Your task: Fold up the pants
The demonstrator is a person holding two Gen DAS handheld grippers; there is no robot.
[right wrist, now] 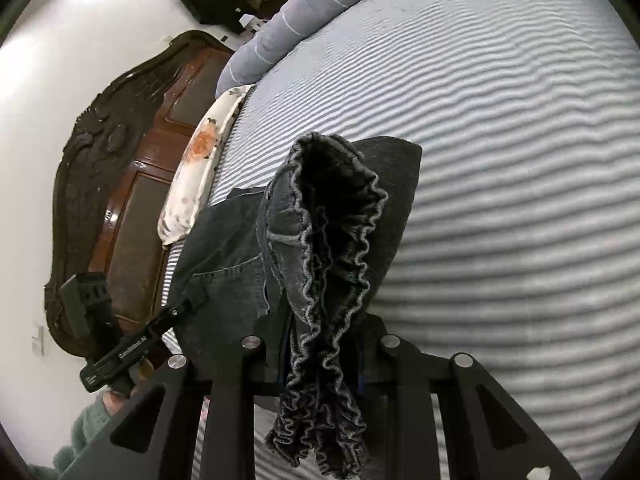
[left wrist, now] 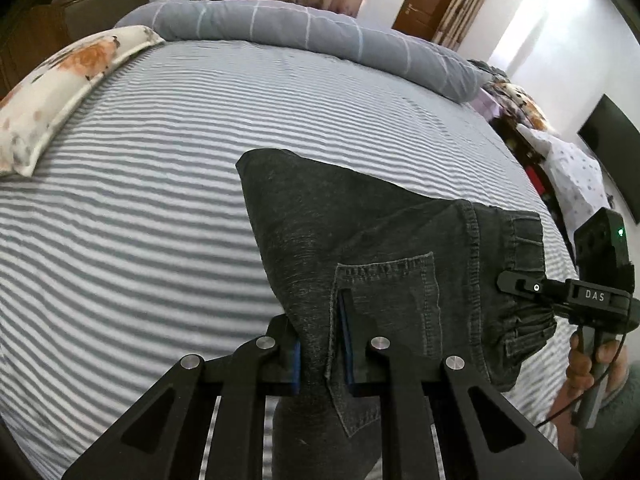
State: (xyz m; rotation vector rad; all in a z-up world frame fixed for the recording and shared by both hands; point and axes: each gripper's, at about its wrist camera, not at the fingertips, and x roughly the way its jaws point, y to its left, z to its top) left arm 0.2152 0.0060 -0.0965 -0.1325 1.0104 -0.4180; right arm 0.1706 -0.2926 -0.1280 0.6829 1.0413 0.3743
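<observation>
Pants (left wrist: pixel 372 248): dark grey denim, lifted partly off the bed (left wrist: pixel 160 200). Upper part is raised and held between two grippers; the far end, a rounded corner, seems to lie on or just above the striped sheet. Back pocket (left wrist: pixel 384 304) faces up in the left wrist view. Gathered elastic waistband (right wrist: pixel 328 320) hangs in ruffles straight down the middle of the right wrist view.

Left gripper (left wrist: pixel 322 344): pressed together on a bunch of denim at the pocket's edge, cloth squeezed between the blue pads. Right gripper (right wrist: pixel 324 360): pinching the waistband, ruffles spilling below its fingers. Each gripper shows in the other's view, held by a hand (left wrist: pixel 588 364) in a fuzzy green sleeve.

Progress, as judged: the pants look doubled already, cloth layered along the pocket side and the waistband bunched thick, so one lengthwise fold may be in. Cannot see the legs' full run, so that stays uncertain. Nothing lies flat and finished. Left to do: lay the piece down smooth on the sheet, fold across its length, release.

Surroundings: flowered pillow (left wrist: pixel 60 96) at the head end, grey rolled quilt (left wrist: pixel 304 36) along the far edge, carved wooden headboard (right wrist: pixel 120 184) behind.
</observation>
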